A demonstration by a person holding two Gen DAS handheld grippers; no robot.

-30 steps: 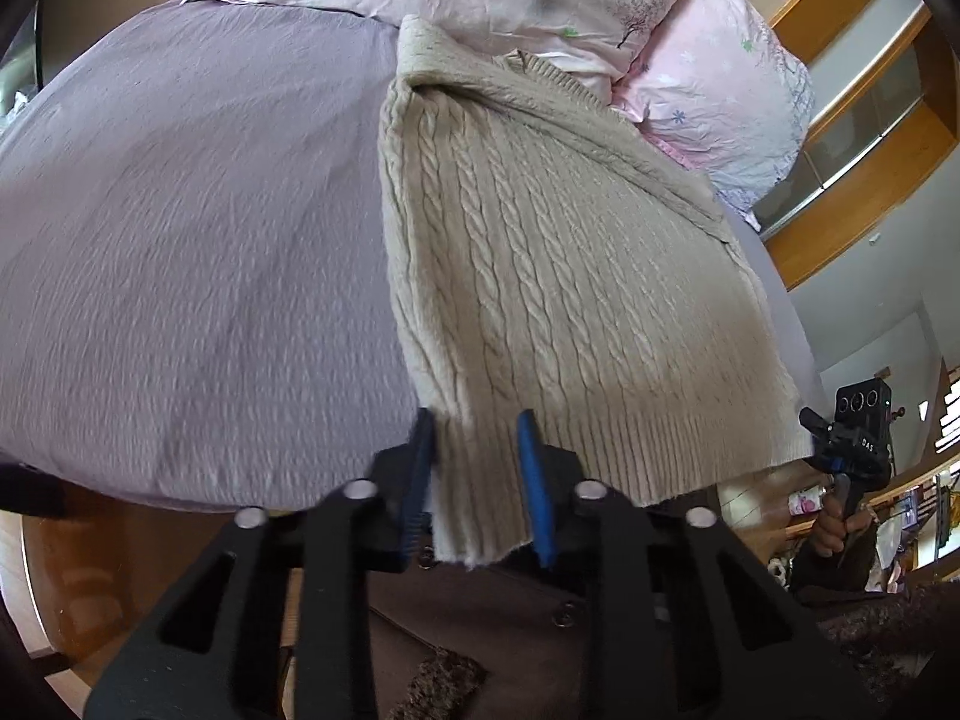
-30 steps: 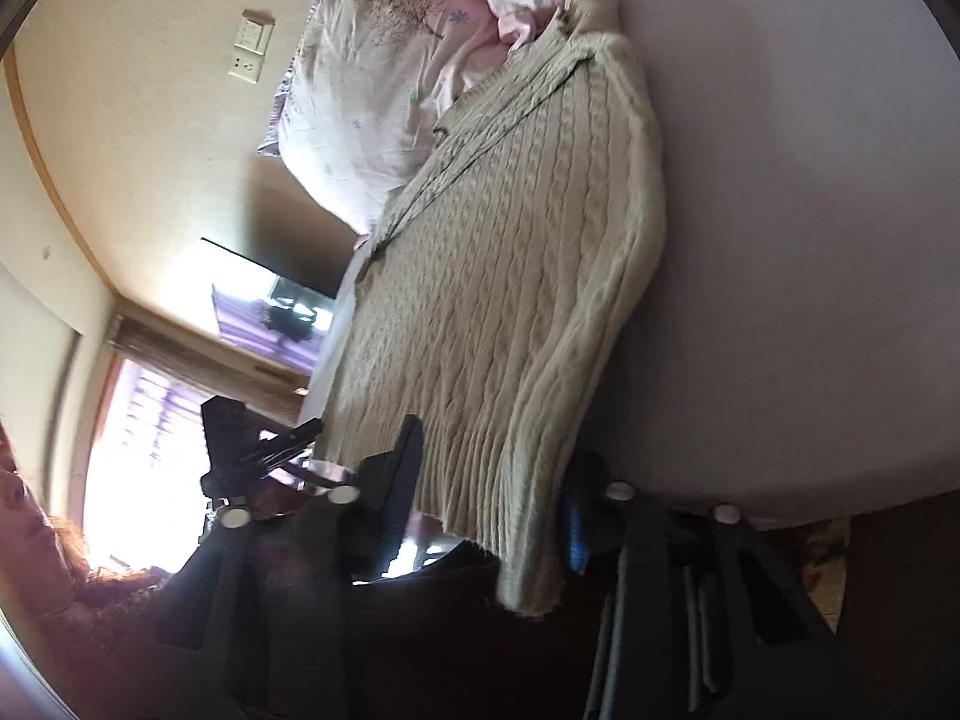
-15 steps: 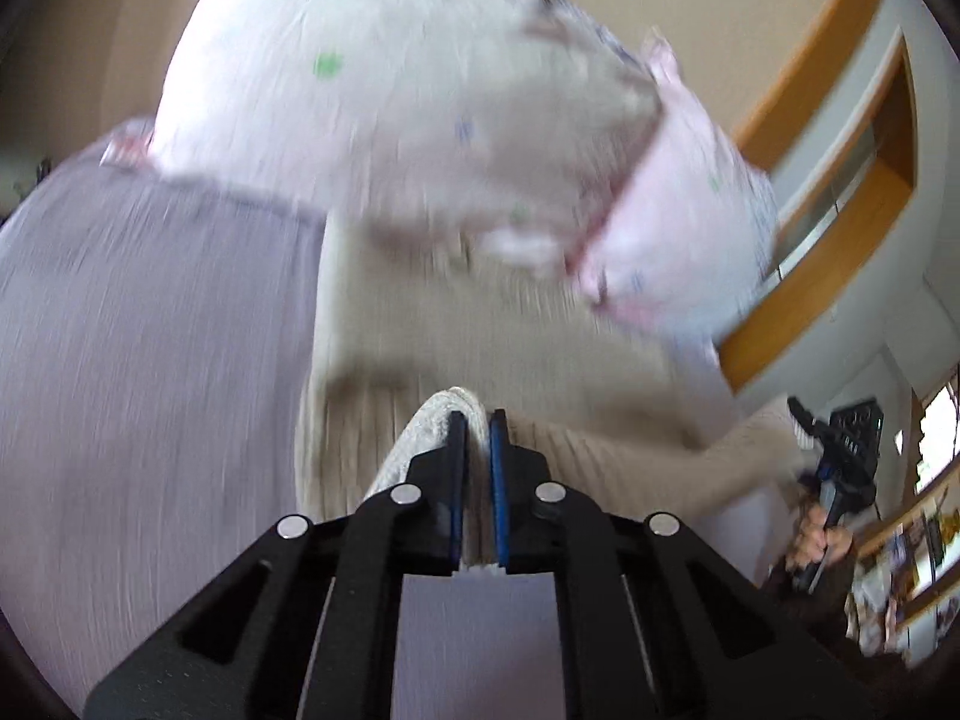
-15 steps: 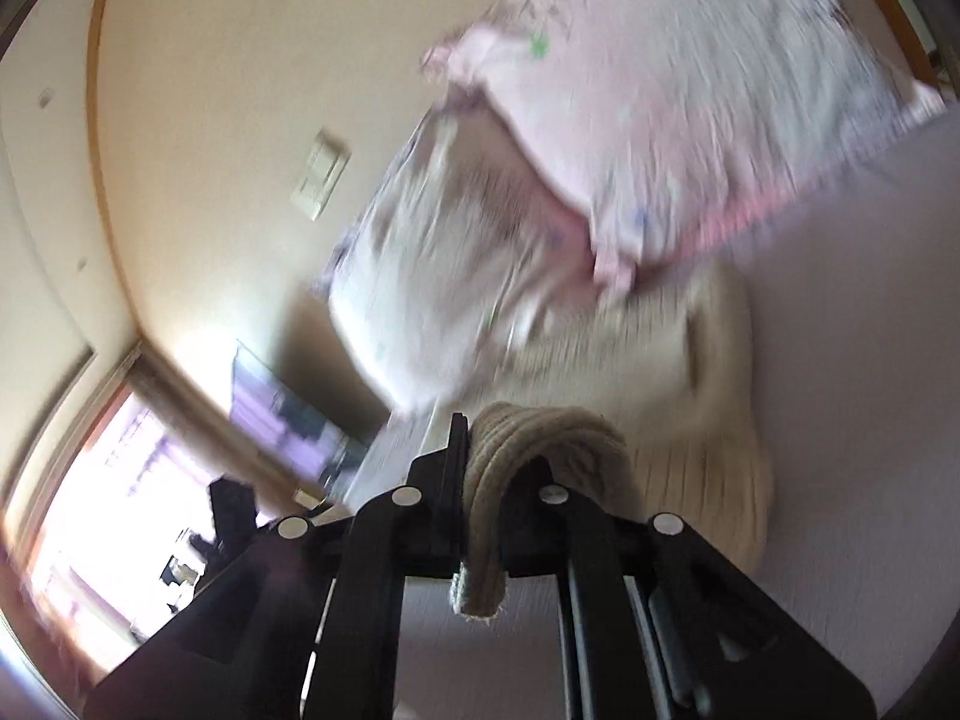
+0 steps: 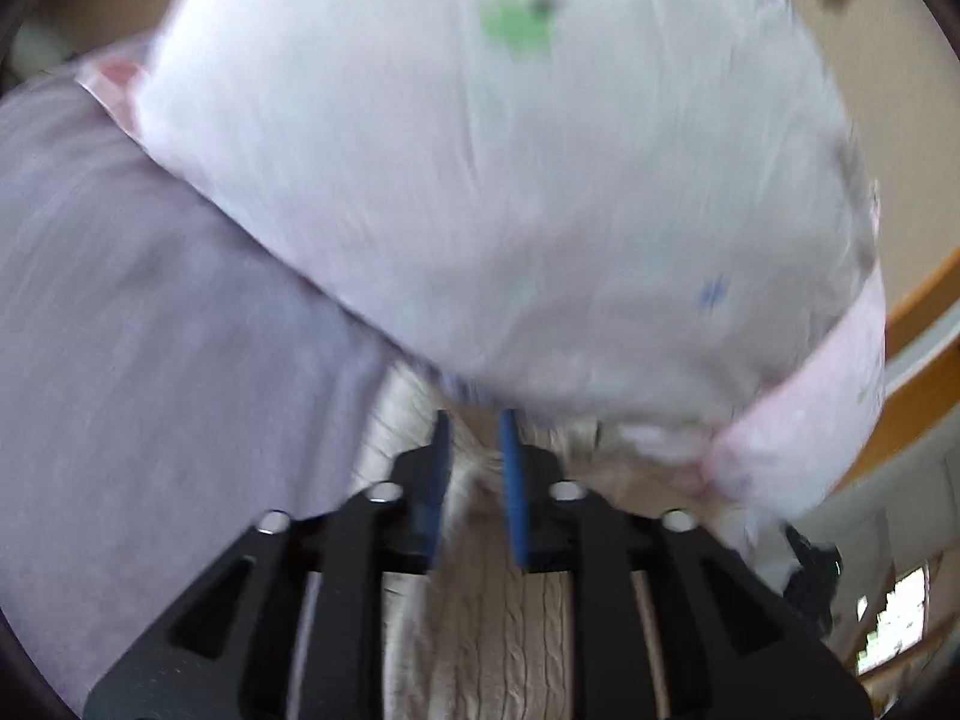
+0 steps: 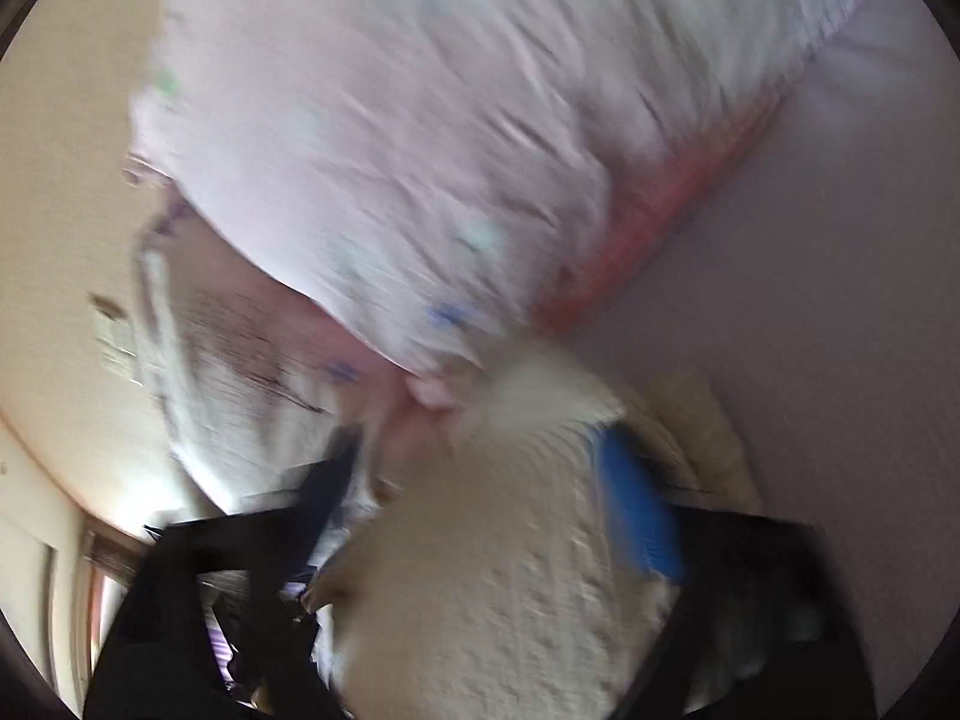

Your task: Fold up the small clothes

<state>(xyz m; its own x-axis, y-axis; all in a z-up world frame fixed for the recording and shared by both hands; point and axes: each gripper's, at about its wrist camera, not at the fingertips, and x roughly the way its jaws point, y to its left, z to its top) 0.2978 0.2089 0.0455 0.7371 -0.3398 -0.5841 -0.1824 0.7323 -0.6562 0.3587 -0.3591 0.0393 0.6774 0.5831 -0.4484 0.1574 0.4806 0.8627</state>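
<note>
A cream cable-knit sweater (image 5: 516, 630) lies on the lilac bed sheet (image 5: 150, 330), its hem brought up toward the pillows. My left gripper (image 5: 474, 438) is open, its blue pads either side of the sweater's edge close under the pillow. In the right wrist view the sweater (image 6: 510, 570) fills the space between the jaws of my right gripper (image 6: 480, 456), which stand wide apart; the blue pad (image 6: 636, 516) shows on the right. Both views are blurred by motion.
A large white-and-pink flowered pillow (image 5: 510, 180) sits just ahead of both grippers and also shows in the right wrist view (image 6: 420, 150). A beige wall (image 6: 60, 210) and wooden trim (image 5: 918, 360) lie behind. The sheet (image 6: 810, 270) spreads to the right.
Both grippers carried the sweater's hem forward to the pillows, folding it over. Both were shut on the hem half a second ago and have now opened.
</note>
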